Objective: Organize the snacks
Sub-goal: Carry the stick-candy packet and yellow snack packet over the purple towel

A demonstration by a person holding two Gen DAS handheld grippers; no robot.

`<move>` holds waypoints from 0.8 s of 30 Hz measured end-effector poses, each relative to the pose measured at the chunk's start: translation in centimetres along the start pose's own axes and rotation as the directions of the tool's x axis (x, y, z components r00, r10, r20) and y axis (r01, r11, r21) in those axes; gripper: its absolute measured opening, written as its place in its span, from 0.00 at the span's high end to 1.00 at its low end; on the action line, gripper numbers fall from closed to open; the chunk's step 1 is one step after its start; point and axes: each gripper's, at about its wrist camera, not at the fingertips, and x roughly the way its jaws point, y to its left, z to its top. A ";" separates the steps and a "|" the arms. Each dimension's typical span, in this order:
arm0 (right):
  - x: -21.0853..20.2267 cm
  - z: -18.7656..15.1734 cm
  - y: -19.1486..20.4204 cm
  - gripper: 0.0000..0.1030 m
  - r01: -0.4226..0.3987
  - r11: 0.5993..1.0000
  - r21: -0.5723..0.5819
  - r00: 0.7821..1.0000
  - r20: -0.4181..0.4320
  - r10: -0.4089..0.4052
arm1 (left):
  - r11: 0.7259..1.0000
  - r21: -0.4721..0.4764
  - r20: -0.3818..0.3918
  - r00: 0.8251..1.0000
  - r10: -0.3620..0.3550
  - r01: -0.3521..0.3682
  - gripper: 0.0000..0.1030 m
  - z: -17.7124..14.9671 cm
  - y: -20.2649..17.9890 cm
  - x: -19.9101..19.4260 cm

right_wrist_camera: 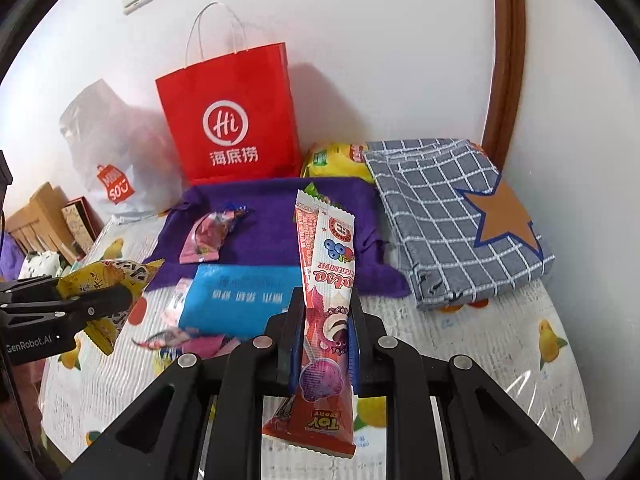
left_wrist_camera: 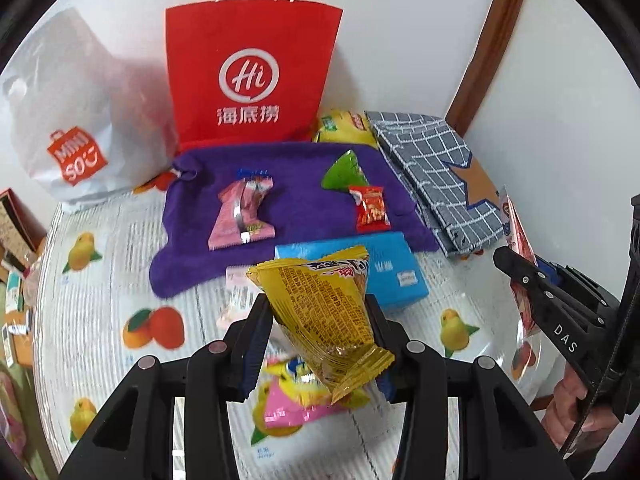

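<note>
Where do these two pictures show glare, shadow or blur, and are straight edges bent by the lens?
Left wrist view: the red paper bag throws a soft shadow on the wall; the pink packet beneath the left gripper is blurred. Right wrist view: glare on the table cover; the brown door frame bows, fisheye distortion.

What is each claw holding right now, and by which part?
The left claw grips a yellow snack packet across its middle. The right claw pinches a long red lollipop wrapper around its lower middle.
</note>
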 end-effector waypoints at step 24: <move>12.2 10.6 2.2 0.82 -0.032 0.996 -0.079 0.999 0.000 0.032 | 0.991 -0.041 0.050 0.990 0.129 -0.127 0.59 11.5 6.1 6.4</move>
